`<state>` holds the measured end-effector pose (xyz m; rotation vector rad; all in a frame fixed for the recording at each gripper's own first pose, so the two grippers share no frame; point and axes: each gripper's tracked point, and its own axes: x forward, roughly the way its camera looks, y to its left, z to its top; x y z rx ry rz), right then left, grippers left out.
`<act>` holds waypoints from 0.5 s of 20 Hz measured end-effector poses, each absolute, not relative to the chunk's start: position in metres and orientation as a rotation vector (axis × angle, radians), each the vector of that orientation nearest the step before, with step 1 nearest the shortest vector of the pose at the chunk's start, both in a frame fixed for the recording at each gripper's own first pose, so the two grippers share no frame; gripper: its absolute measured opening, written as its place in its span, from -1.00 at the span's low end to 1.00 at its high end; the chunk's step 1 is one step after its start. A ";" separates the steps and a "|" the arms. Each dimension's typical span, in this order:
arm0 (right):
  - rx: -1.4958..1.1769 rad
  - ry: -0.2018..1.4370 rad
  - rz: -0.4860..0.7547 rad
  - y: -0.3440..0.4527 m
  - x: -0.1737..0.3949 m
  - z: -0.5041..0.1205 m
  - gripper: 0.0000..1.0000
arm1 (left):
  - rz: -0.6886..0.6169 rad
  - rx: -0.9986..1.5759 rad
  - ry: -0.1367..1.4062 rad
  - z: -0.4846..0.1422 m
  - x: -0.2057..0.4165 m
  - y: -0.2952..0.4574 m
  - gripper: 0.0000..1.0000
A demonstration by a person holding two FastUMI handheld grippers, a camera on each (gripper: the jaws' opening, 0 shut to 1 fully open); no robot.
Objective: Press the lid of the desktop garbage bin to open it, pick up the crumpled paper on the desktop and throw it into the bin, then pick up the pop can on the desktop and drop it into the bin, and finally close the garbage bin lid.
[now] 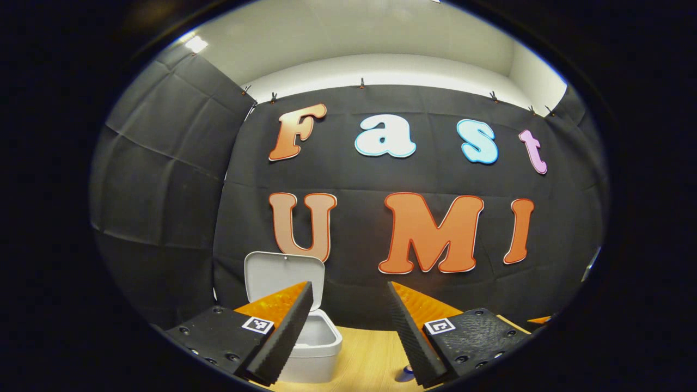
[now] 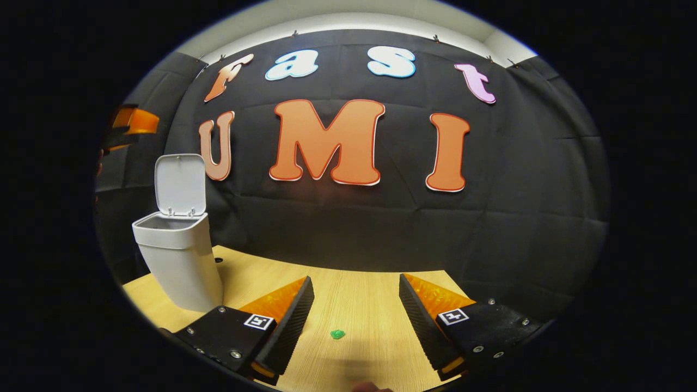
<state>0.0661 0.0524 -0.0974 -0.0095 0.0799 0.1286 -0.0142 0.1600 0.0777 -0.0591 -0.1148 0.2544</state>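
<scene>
In the left gripper view, the left gripper [image 1: 349,326] hung above the wooden desktop [image 1: 370,359] with its jaws spread wide and nothing between them. The white garbage bin [image 1: 318,348] stood at about seven o'clock, partly hidden behind the gripper's near finger, and its lid [image 1: 283,275] stood raised and upright behind the open mouth. At about five o'clock, just beside the other finger, a small blue and silver thing [image 1: 405,373] peeked out at the edge of the desktop; too little of it showed to tell what it was. An edge of another gripper showed at about four o'clock [image 1: 540,320].

In the right gripper view, the right gripper [image 2: 356,321] was likewise released, jaws well apart and empty, over the same desktop [image 2: 359,294]. The garbage bin [image 2: 179,261] stood at about nine o'clock, well apart from the gripper, its lid [image 2: 179,185] tipped up and the mouth open. A small green speck [image 2: 337,334] lay on the wood at six o'clock, between the two fingers but touching neither. At about ten o'clock, above the bin, part of the left gripper [image 2: 130,125] showed against the black cloth wall [image 2: 517,228].
</scene>
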 end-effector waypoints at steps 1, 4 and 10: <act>-0.014 0.091 0.140 0.056 0.070 -0.108 0.88 | 0.248 -0.058 -0.114 0.077 -0.019 0.154 0.70; -0.031 0.147 0.169 0.065 0.083 -0.140 0.88 | 0.261 -0.055 -0.119 0.083 -0.035 0.150 0.69; -0.050 0.250 0.216 0.076 0.106 -0.202 0.89 | 0.297 -0.018 -0.110 0.088 -0.063 0.137 0.69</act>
